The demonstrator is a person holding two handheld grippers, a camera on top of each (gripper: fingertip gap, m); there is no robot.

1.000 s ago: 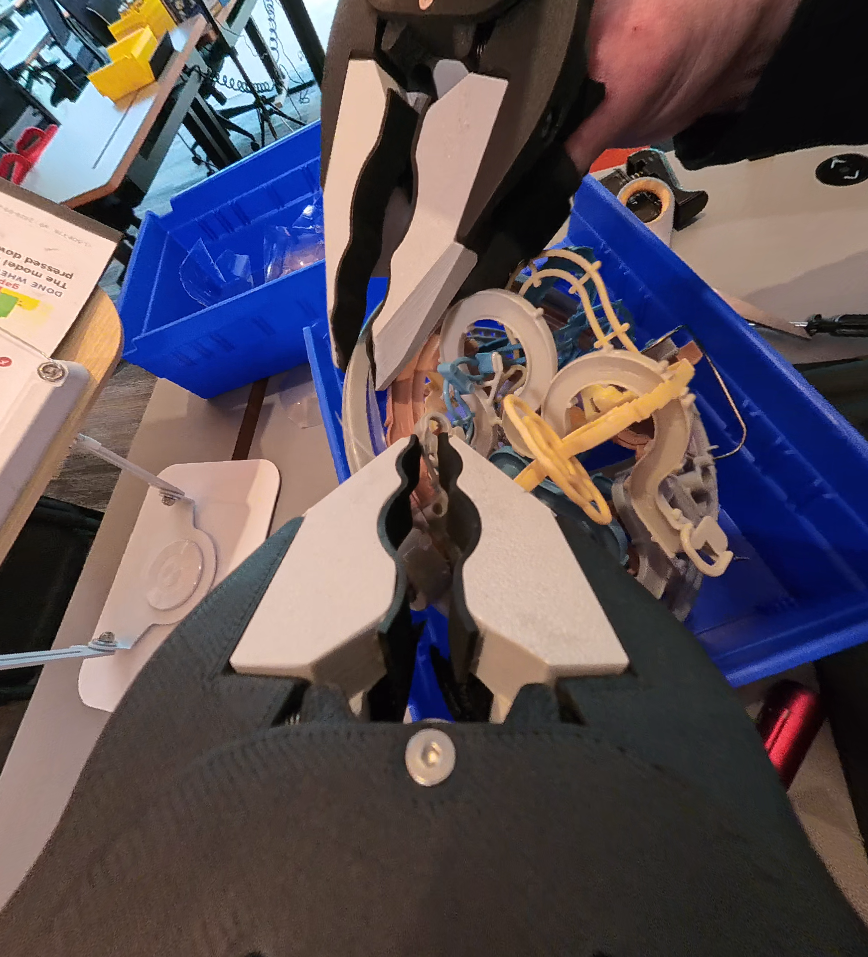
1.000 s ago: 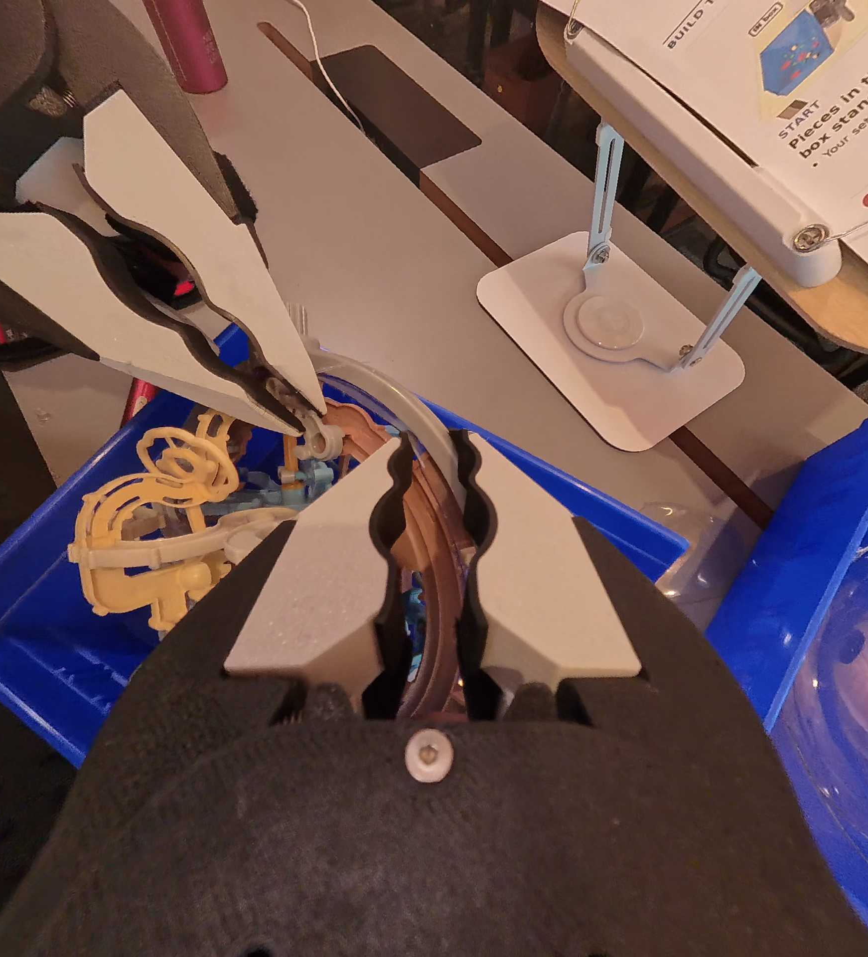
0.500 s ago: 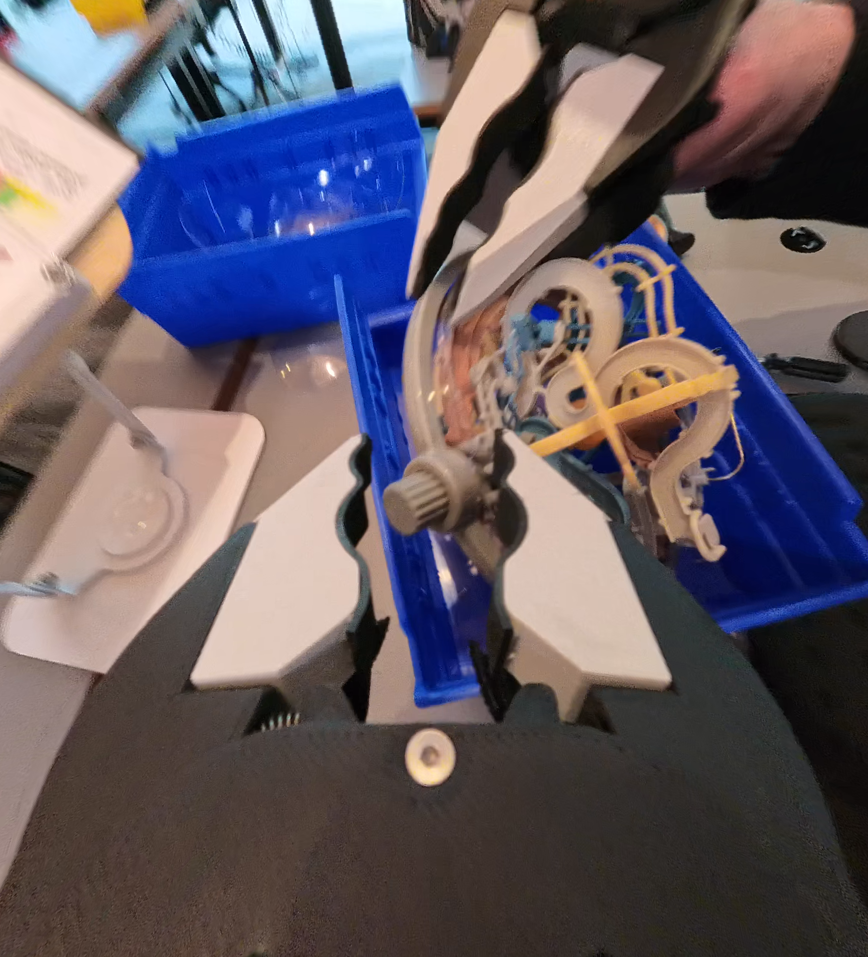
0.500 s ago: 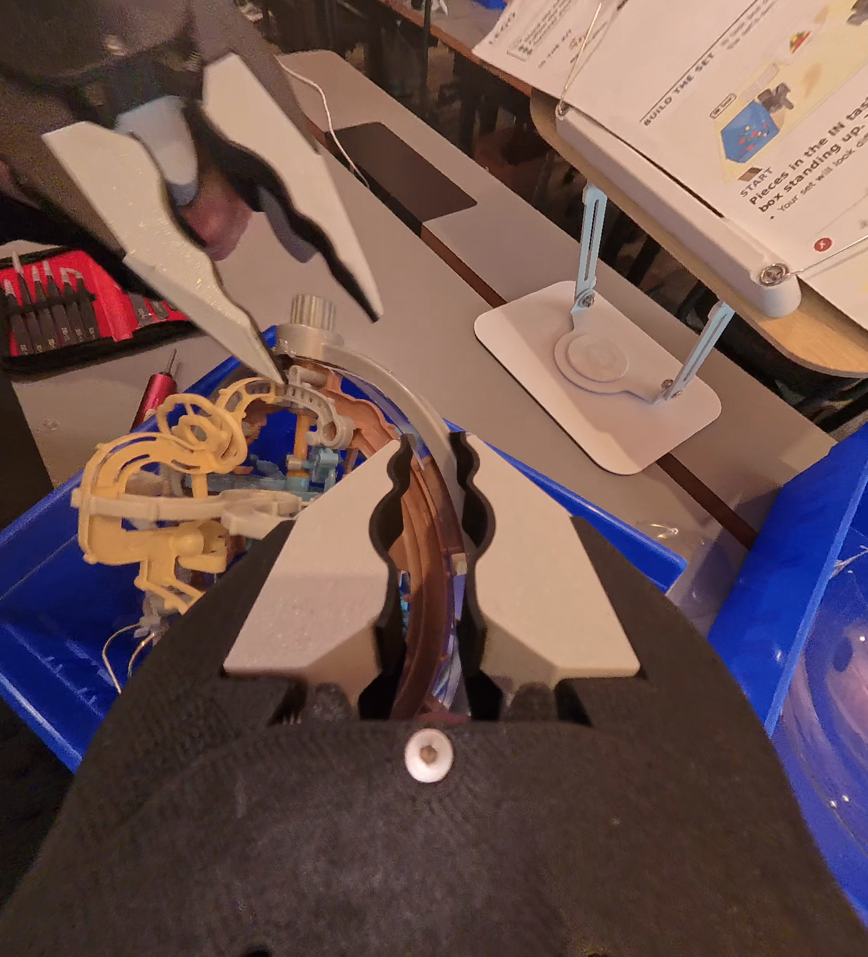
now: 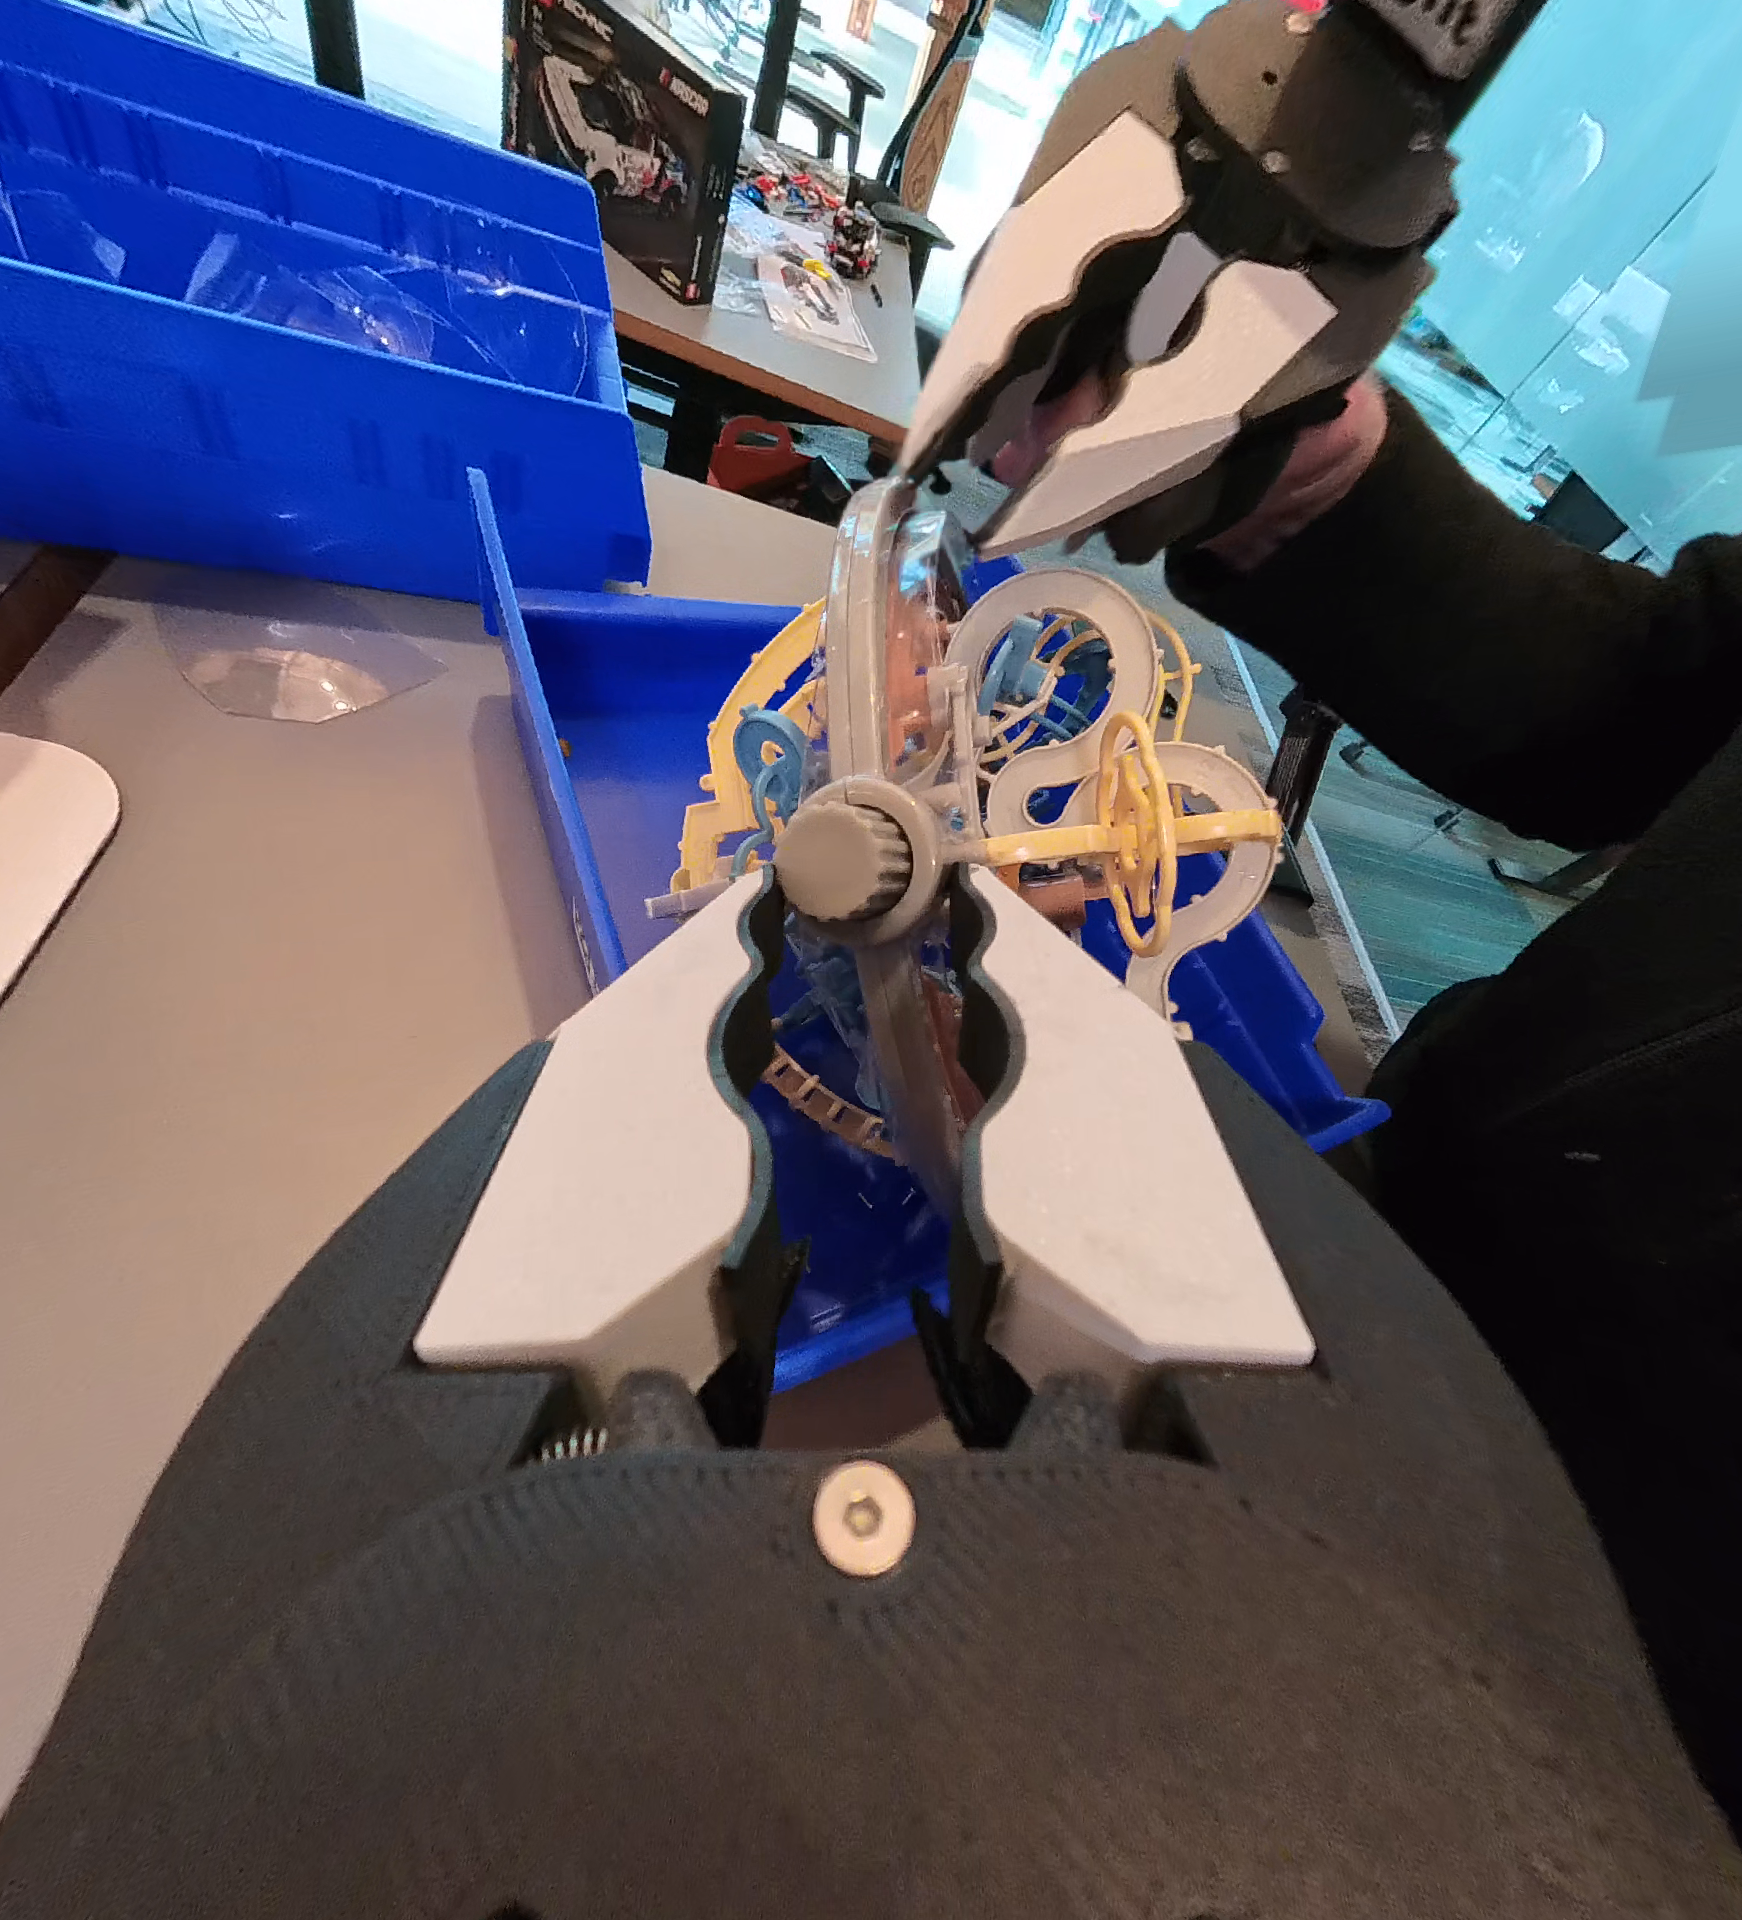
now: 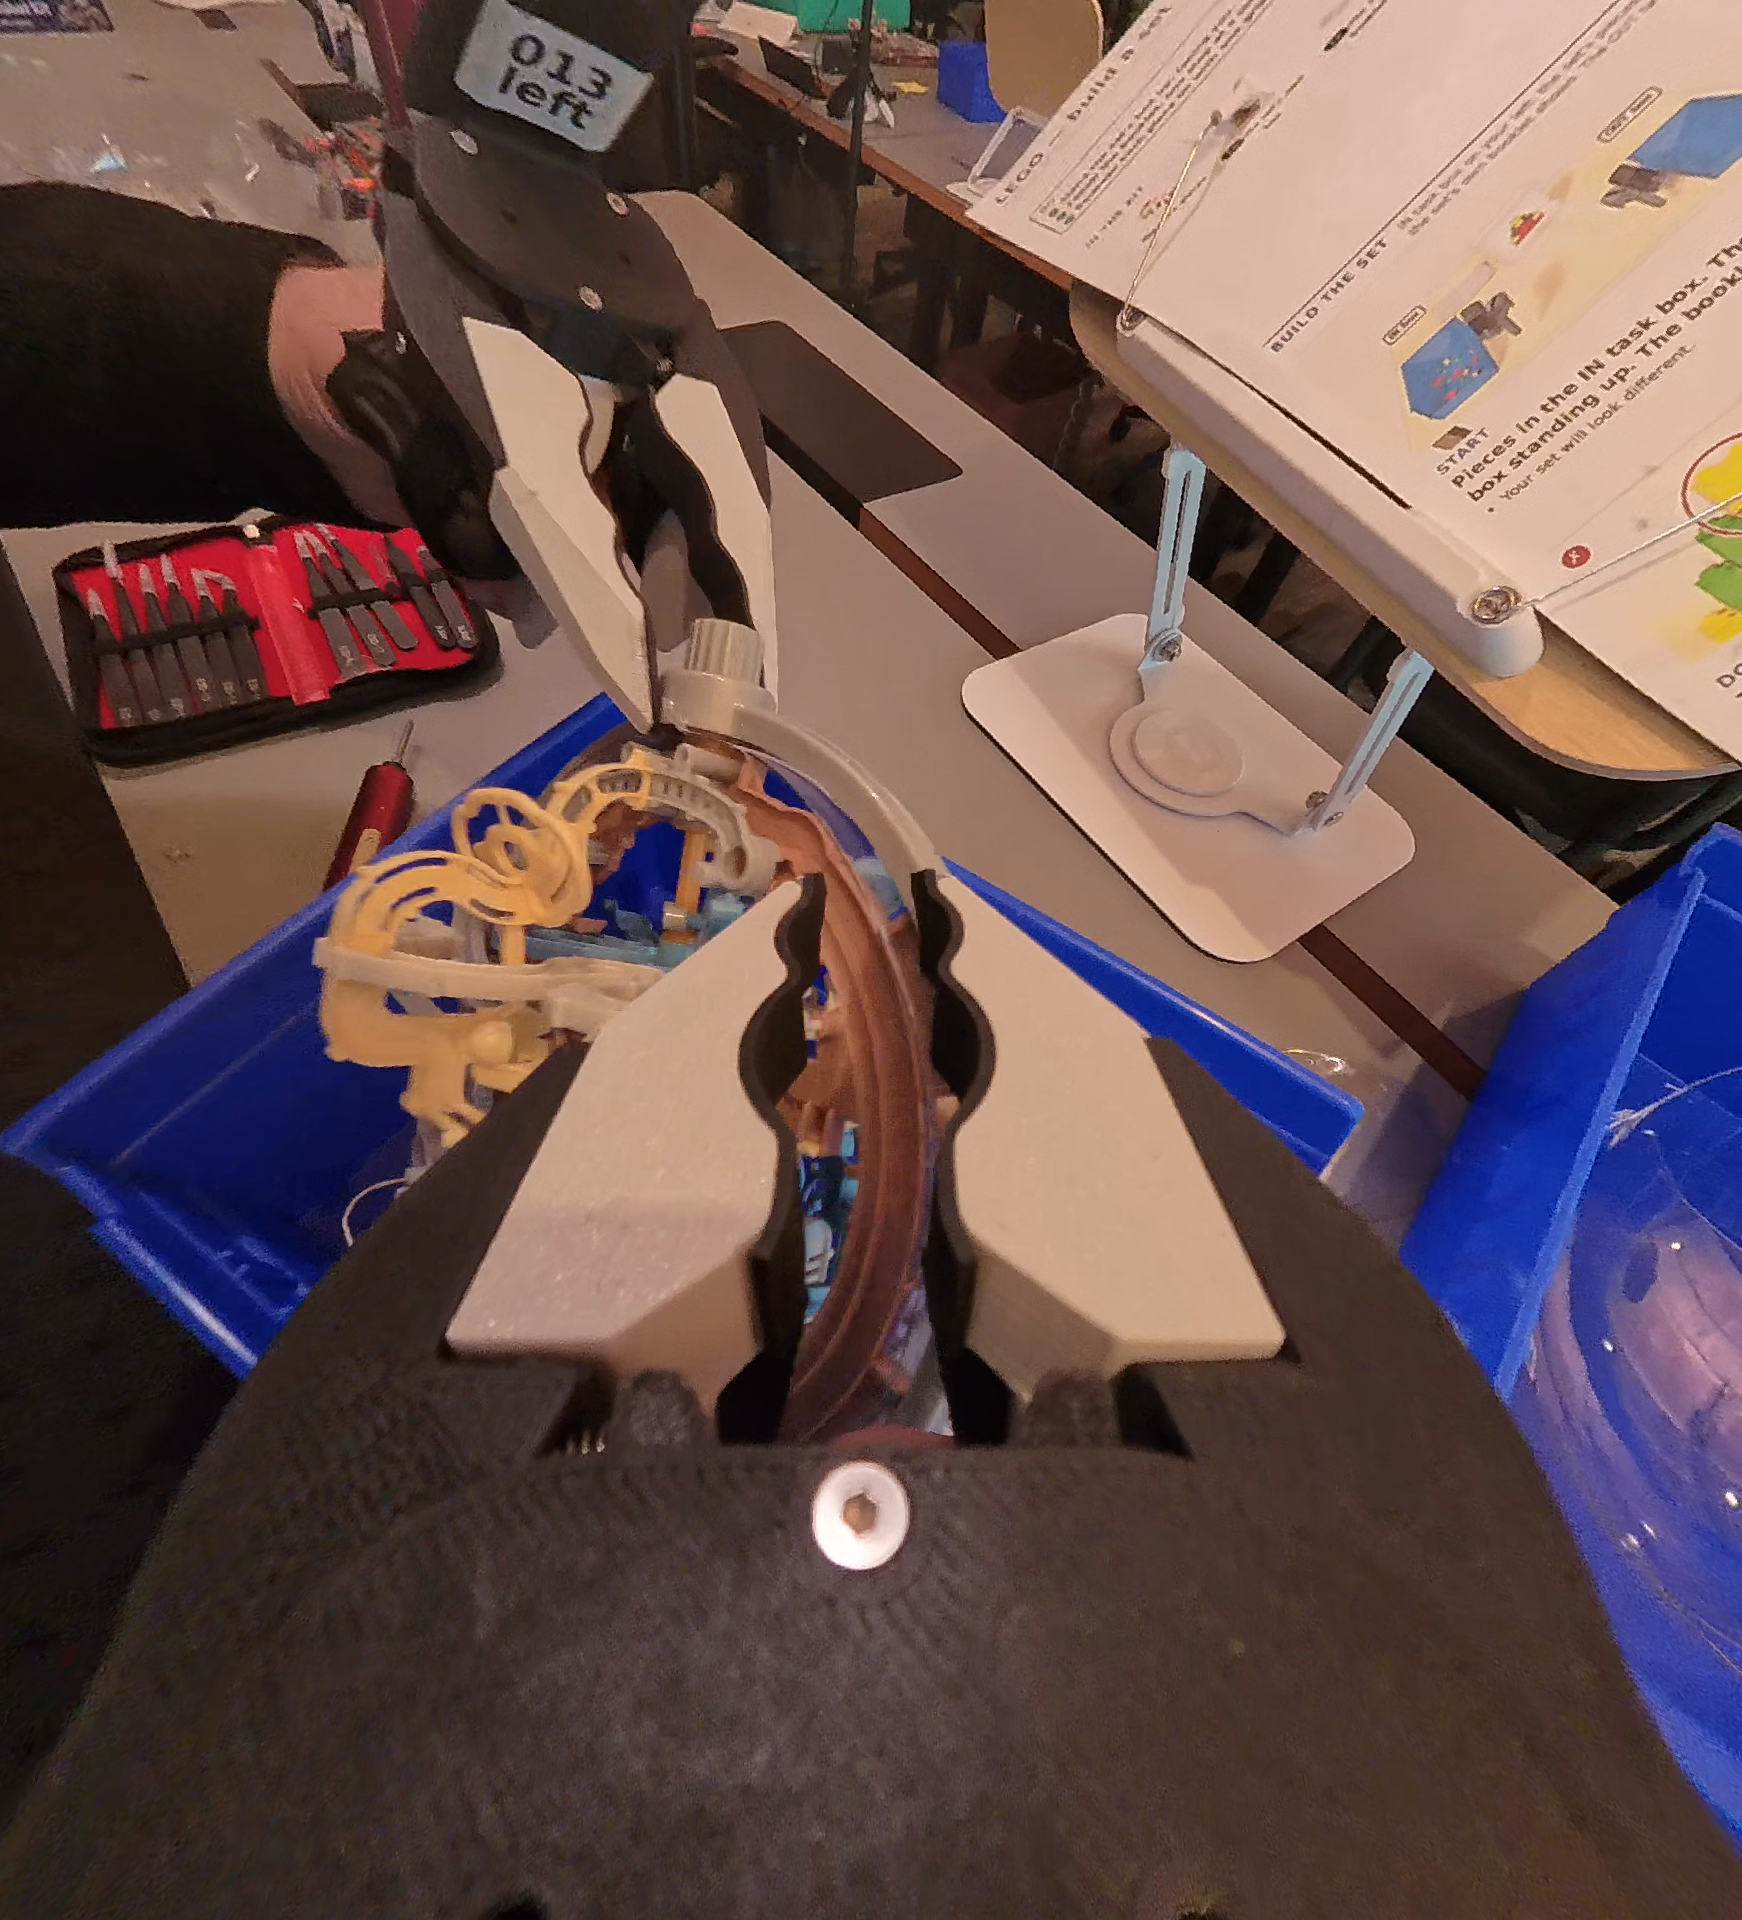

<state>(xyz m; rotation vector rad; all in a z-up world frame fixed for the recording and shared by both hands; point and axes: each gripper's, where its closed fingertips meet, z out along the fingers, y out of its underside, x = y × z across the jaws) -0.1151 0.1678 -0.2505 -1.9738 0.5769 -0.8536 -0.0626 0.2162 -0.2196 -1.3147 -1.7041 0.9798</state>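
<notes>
Left tongs (image 5: 862, 894) pinching grey knob (image 5: 843, 862), right tongs (image 6: 862, 894) clamping maze frame (image 6: 872, 1039) (over blue bin (image 6: 223, 1122)).

My left hand-held gripper (image 5: 859, 896) closes on the grey ribbed knob (image 5: 844, 850) of a maze model (image 5: 960, 790): a grey ring with brown, pale blue, yellow and grey tracks inside. The model stands upright on edge in a blue bin (image 6: 223, 1122). My right hand-held gripper (image 6: 862, 896) clamps the ring's opposite arc (image 6: 877, 1039).
</notes>
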